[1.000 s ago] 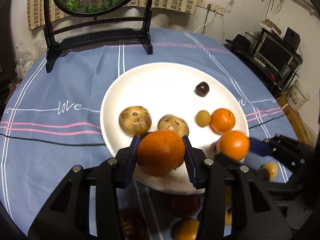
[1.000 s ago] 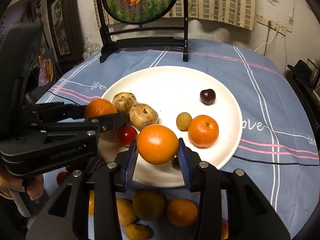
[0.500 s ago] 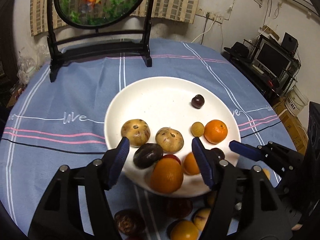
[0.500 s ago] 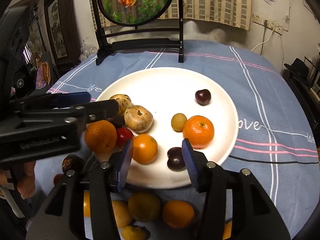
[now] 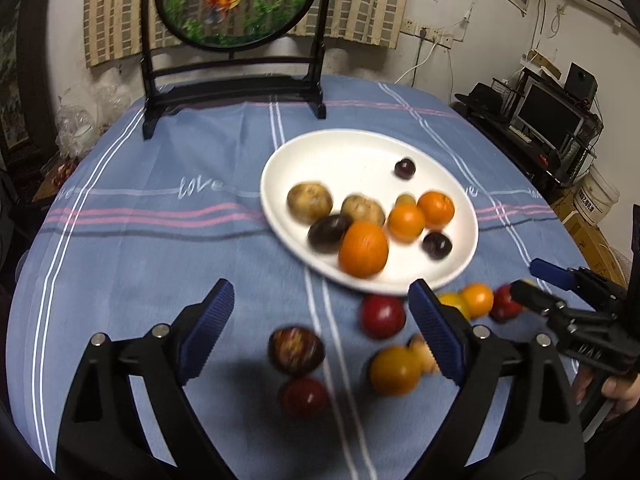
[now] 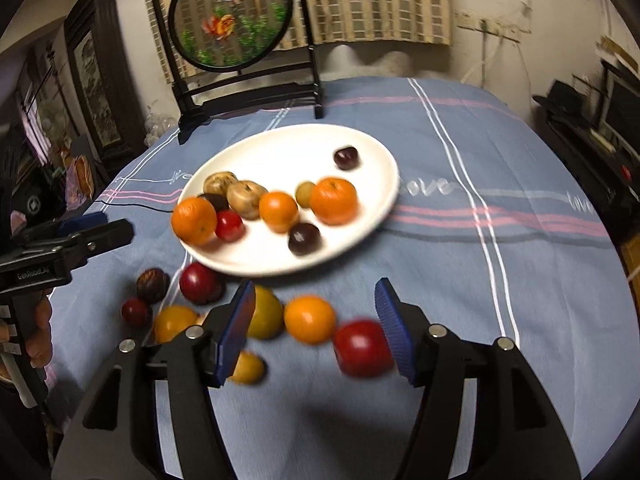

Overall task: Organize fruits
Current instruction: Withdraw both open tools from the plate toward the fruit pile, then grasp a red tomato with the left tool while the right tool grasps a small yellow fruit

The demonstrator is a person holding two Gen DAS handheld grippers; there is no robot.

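Left gripper [image 5: 320,330], fingers spread wide and holding nothing, hovers over the blue striped tablecloth [image 5: 168,240] on the near side of the white plate [image 5: 464,200]; between and below its blue pads lie a dark mottled fruit [image 5: 296,350], a smaller dark red fruit [image 5: 304,396], a red plum [image 5: 383,316] and a yellow-orange fruit [image 5: 395,370]. Right gripper [image 6: 316,330], likewise wide open and empty, hangs above the loose fruit in front of the plate: a small orange [image 6: 310,319] lies between its pads, a yellow-green fruit [image 6: 266,317] sits just beside the left pad and a red fruit [image 6: 362,348] just beside the right pad; whether either pad touches a fruit cannot be told, owing to motion blur. On the plate, in the right wrist view, rest an orange at the near-left rim [image 6: 194,220], a small red fruit [image 6: 230,225] touching it, two brown speckled fruits [image 6: 246,199], a central orange [image 6: 279,212], a larger orange [image 6: 334,201], a small yellowish fruit [image 6: 305,194], a dark plum [image 6: 305,239] towards the near rim and a dark cherry-like fruit [image 6: 346,158] set well apart at the far side. A round goldfish screen on a black stand [image 5: 236,4] stands at the far edge of the table.
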